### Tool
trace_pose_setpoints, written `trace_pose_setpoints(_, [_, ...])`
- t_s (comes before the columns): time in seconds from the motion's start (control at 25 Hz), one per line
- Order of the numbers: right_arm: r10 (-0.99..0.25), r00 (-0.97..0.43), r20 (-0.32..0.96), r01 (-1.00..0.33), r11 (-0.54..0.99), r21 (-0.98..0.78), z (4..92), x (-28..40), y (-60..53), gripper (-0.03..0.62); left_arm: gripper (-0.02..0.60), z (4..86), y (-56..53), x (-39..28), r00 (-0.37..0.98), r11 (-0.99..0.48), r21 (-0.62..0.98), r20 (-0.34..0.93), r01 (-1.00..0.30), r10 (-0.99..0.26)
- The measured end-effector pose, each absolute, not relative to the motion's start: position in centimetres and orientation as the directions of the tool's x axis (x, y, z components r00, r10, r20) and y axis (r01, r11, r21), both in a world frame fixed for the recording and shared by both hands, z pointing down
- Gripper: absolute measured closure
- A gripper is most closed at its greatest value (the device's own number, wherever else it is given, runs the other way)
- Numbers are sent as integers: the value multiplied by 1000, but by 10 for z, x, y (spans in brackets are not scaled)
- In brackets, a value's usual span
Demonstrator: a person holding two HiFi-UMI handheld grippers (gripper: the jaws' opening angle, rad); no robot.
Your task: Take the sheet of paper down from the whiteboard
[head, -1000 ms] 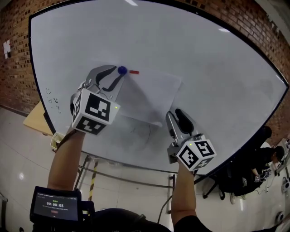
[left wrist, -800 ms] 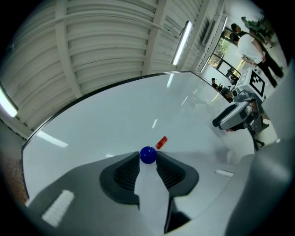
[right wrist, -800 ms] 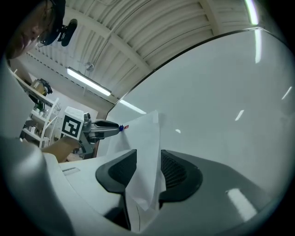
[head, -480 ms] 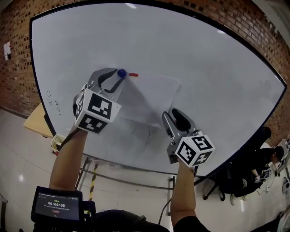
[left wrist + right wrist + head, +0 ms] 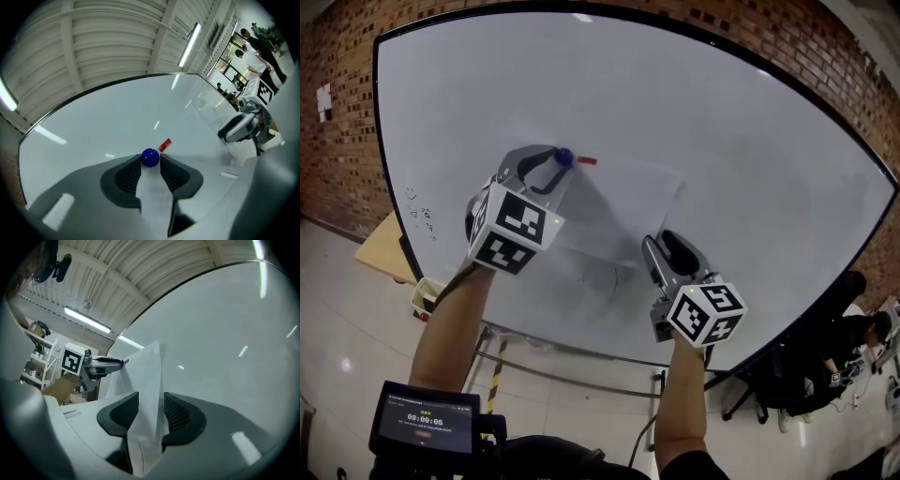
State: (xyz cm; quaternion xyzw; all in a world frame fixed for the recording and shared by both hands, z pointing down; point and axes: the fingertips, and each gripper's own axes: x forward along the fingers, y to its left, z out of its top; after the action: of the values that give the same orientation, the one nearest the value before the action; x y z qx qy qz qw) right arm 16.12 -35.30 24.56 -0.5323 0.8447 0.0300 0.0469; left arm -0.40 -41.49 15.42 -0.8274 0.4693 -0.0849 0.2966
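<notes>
Jaws on the right gripper point(image 5: 151, 401) have just been opening and stand wide. The lifted lower edge of the white sheet of paper point(image 5: 140, 376) hangs loose between the pads, unpinched. Left gripper point(image 5: 150, 165), also just opened wide, has its tips either side of the round blue magnet point(image 5: 150, 158) at the sheet's top corner. 1 small red strip magnet point(image 5: 164, 145) sits just beyond, and the sheet hangs on the large white whiteboard point(image 5: 722, 141).
</notes>
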Motion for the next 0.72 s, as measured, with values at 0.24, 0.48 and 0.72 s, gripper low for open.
trace_pose_setpoints(0.24, [-908,-409,-90,-912,410,11,248,159,-355,410,453,153,-417,-5,519,-357,-564,-153,-745,-841])
trace_pose_setpoints(0.48, [-910,-407,-81,-912,410,-32,247,158,-354,412,453,152,-415,-5,517,-356,-553,-162,-753,-841])
trace_pose_setpoints(0.72, [-911,-408,-60,-910,411,-47,252,153,-355,413,453,150,-414,-5,520,-361,-551,-161,-753,-839])
